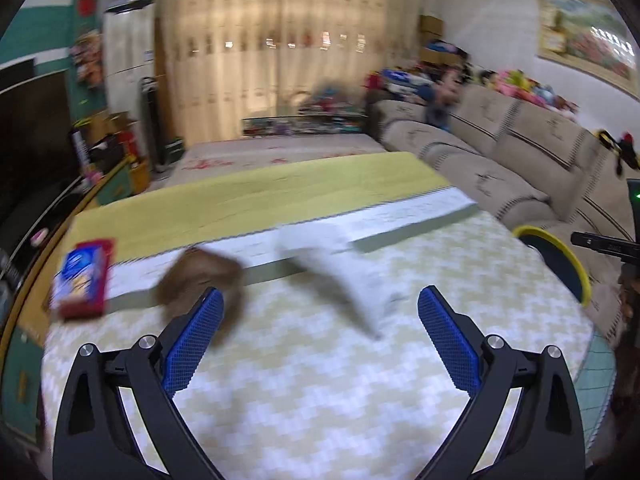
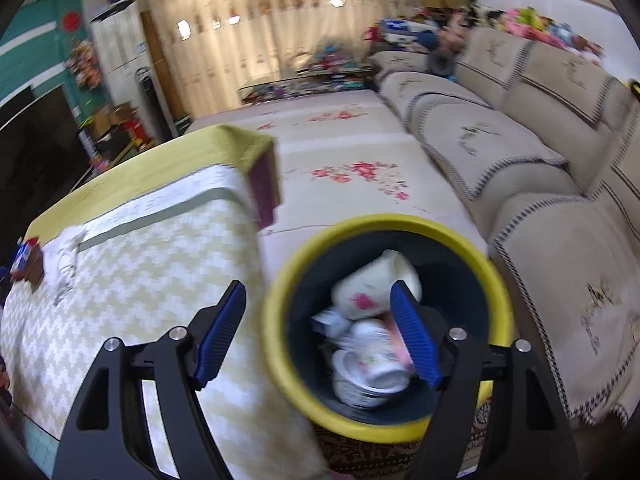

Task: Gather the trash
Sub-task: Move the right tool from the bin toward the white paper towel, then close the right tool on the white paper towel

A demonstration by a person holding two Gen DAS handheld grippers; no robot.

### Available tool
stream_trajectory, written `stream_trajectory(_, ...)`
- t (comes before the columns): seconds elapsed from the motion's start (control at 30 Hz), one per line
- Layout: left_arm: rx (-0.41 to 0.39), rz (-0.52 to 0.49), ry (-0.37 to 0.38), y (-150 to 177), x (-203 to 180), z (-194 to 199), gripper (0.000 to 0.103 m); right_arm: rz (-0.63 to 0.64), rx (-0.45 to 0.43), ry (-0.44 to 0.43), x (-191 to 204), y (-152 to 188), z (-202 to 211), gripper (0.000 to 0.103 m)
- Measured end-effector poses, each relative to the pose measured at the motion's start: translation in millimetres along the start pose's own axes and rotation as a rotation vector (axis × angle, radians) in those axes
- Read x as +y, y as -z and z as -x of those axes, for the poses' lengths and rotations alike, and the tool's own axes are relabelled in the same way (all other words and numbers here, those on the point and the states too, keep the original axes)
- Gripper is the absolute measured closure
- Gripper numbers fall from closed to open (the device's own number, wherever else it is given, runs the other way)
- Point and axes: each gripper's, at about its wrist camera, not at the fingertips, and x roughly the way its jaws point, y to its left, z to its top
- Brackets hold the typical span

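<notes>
The left gripper (image 1: 320, 312) hovered with fingers spread and empty over the checkered bench (image 1: 320, 400). A blurred, crumpled white paper (image 1: 340, 268), perhaps tissue, lay lengthwise toward its far edge. The right gripper (image 2: 320, 320), fingers spread, hung above the round yellow-rimmed bin (image 2: 280, 320) holding paper cups (image 2: 372, 284).

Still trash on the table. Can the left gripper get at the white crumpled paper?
Probably yes. The left gripper is open and empty, and the white paper lies on the table just ahead between its fingers, with nothing over it.
</notes>
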Motion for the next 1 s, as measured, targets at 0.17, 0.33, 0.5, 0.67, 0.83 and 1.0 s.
stream_trajectory(0.17,-0.017,0.106,0.000,9.7,44.3,6.4,0.007,0.122,0.033,-0.133,80.8,-20.6,-23.7,0.032)
stream_trajectory(0.33,-0.041,0.138,-0.057,15.1,61.6,14.5,0.006,0.304,0.083,-0.278,181.8,-31.7,-52.1,0.032)
stream_trajectory(0.5,-0.068,0.197,-0.088,11.6,75.9,26.4,0.006,0.448,0.133,-0.374,273.2,-28.4,-71.9,0.032)
stream_trajectory(0.67,-0.098,0.231,-0.145,11.5,85.7,36.1,0.006,0.522,0.170,-0.399,323.0,-17.7,-88.1,0.032)
stream_trajectory(0.83,-0.102,0.241,-0.150,11.7,86.7,35.5,0.005,0.544,0.217,-0.362,336.5,-6.7,-105.8,0.033)
stream_trajectory(1.0,-0.090,0.221,-0.155,11.4,82.1,33.0,0.005,0.537,0.202,-0.341,338.0,-6.7,-104.6,0.082)
